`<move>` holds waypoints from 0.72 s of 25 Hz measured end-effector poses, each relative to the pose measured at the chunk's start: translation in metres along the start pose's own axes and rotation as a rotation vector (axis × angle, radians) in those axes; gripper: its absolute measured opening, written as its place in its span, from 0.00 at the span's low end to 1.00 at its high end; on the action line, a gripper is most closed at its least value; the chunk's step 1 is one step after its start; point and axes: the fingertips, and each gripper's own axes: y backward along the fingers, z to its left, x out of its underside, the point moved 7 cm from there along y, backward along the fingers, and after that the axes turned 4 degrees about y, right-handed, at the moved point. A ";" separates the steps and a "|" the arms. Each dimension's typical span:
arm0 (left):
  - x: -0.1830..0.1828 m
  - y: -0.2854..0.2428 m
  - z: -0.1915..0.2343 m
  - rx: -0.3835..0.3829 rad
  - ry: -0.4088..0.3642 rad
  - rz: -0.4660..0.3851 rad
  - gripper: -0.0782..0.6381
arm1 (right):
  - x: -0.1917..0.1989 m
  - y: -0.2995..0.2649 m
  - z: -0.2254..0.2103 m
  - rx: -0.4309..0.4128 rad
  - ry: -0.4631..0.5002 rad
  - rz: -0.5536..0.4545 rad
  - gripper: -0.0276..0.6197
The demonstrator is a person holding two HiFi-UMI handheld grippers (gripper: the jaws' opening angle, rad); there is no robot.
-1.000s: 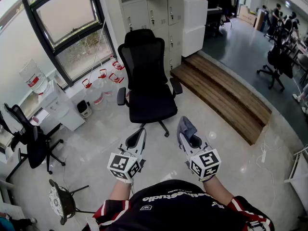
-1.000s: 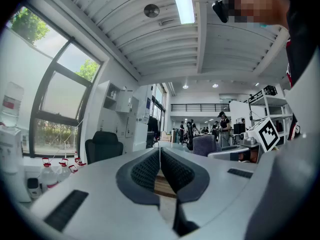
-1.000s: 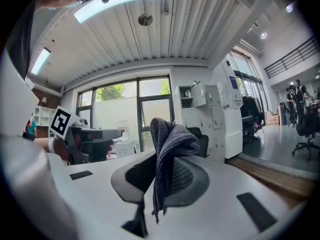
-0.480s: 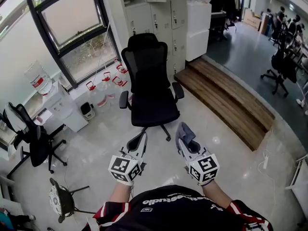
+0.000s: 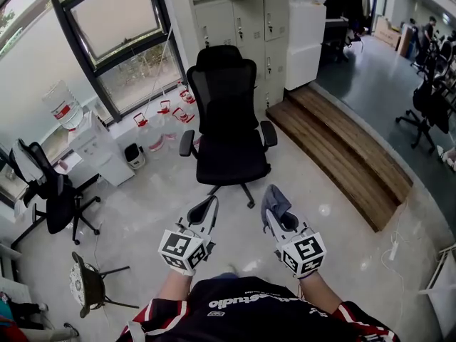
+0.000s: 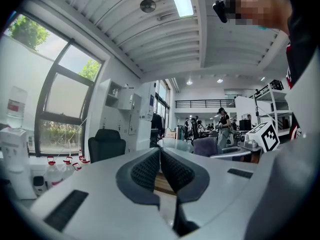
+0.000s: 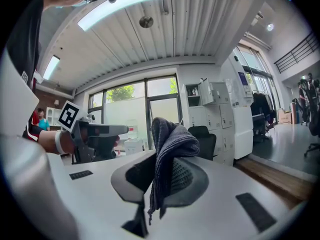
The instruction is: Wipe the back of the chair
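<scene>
The right gripper (image 5: 273,206) is pinching a soft, light cloth (image 7: 169,149) at its fold. The left gripper (image 5: 209,204) is resting pressed together, empty. The chair (image 5: 226,112) is standing at twelve o'clock, well apart, its back probably yielding.

Little can be read. The white lettering across your black shirt (image 5: 239,303) is too small to make out, bar an ending like "studio". The red label on the water bottle (image 5: 65,109) is illegible. The cubes on your left claw (image 5: 210,202) and right claw (image 5: 273,202) show only square code patterns.
</scene>
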 end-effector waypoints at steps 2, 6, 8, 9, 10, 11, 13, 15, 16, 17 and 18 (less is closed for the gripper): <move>0.006 -0.006 0.006 -0.008 0.006 0.008 0.15 | 0.009 -0.007 -0.008 -0.008 -0.019 0.002 0.14; 0.015 -0.030 0.028 -0.014 0.034 0.021 0.15 | 0.017 -0.032 -0.026 -0.039 -0.064 -0.008 0.14; 0.017 -0.044 0.042 -0.008 0.046 0.019 0.15 | 0.016 -0.048 -0.033 -0.043 -0.067 -0.007 0.14; 0.017 -0.051 0.050 -0.003 0.051 0.016 0.15 | 0.015 -0.057 -0.036 -0.044 -0.075 -0.006 0.14; 0.016 -0.059 0.059 0.001 0.055 0.011 0.15 | 0.014 -0.067 -0.040 -0.046 -0.087 -0.004 0.14; 0.014 -0.066 0.069 0.005 0.058 0.005 0.15 | 0.013 -0.078 -0.043 -0.048 -0.099 -0.002 0.14; 0.009 -0.081 0.092 0.007 0.059 -0.009 0.15 | 0.008 -0.103 -0.050 -0.054 -0.104 0.005 0.14; 0.002 -0.096 0.117 0.008 0.058 -0.020 0.15 | 0.001 -0.132 -0.057 -0.059 -0.093 0.007 0.14; -0.003 -0.103 0.130 0.007 0.059 -0.024 0.15 | -0.004 -0.147 -0.060 -0.060 -0.089 0.004 0.14; -0.008 -0.110 0.143 0.006 0.060 -0.030 0.15 | -0.010 -0.163 -0.063 -0.060 -0.087 0.001 0.14; -0.013 -0.116 0.157 0.004 0.061 -0.037 0.15 | -0.015 -0.179 -0.066 -0.059 -0.082 -0.001 0.14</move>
